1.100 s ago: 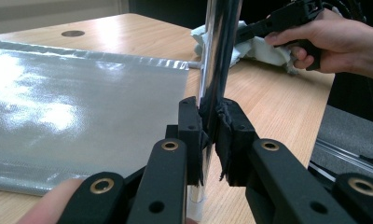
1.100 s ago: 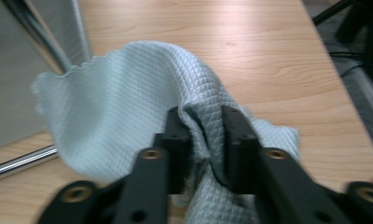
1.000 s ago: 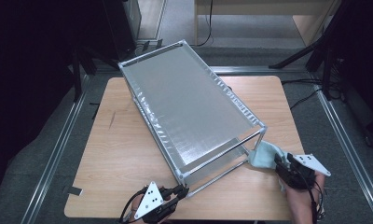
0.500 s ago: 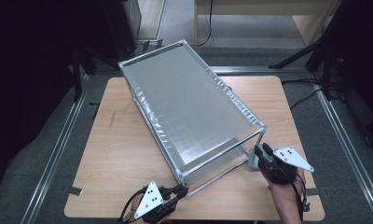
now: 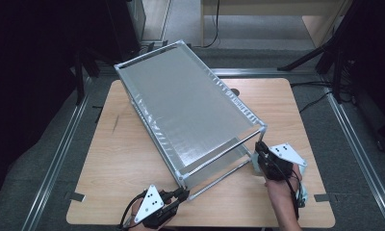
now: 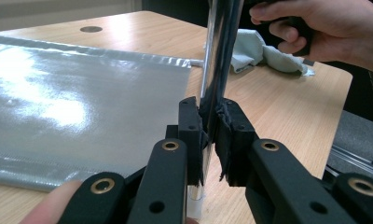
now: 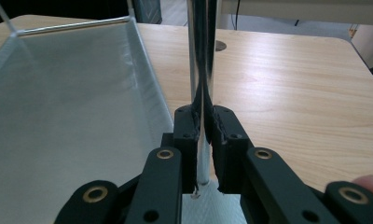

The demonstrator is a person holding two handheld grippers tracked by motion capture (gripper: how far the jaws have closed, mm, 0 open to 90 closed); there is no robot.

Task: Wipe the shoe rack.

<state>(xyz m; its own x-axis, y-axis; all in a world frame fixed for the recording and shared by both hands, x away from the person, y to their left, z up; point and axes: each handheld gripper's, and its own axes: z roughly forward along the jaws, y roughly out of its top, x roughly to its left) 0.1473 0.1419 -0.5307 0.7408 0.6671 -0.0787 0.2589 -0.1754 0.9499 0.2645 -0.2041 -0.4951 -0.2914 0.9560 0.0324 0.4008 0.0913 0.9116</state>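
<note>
change: right gripper (image 5: 261,148) came off the pale cloth (image 6: 250,51) by the near right corner and went up to the rack's near right leg (image 7: 201,70); its jaws were closing over the last half second and ended with the leg between them.
meaning: judged as grip phase done. Both near legs were held, so the next move looked like a two-handed lift, shift or fold of the rack. Can't tell which.
right jaws: clenched on the chrome leg low down, pads pressed against both sides, tube upright between them in the right gripper view.
left gripper (image 5: 181,193): no move; parked at the rack's near left corner.
left jaws: clenched on the near left leg (image 6: 217,60), pads tight on the tube just above its foot.
rack (image 5: 190,110): wire frame with silver fabric shelves, set diagonally across the wooden bench (image 5: 109,163), far end toward the back left, near end toward the person.
cloth: lay crumpled on the bench behind the right hand (image 6: 315,28), just beside the right leg, not held.
risk: thin round tube in flat pads could twist or slip if the two hands pulled unevenly.
</note>
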